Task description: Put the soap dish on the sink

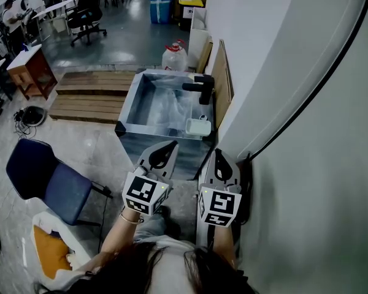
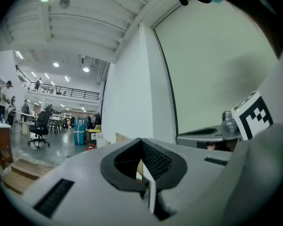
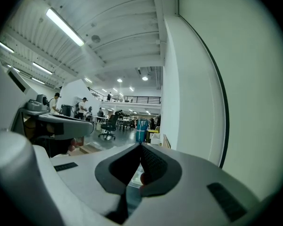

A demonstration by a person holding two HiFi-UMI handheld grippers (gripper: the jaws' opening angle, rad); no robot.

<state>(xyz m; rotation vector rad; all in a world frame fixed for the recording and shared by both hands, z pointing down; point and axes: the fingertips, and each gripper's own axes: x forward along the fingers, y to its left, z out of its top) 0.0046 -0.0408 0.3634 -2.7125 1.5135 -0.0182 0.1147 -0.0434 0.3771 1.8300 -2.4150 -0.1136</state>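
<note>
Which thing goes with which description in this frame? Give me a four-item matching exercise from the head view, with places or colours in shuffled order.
Things:
1. soap dish
2. faucet
3. chair
4. water jug

Descriptions:
A. blue, on the floor to the left
B. black, on the right side of the sink
C. clear with a red top, beyond the sink's far edge
D. white, at the sink's near right corner

Pairs: 1-D, 2-B, 3-A, 4-C
</note>
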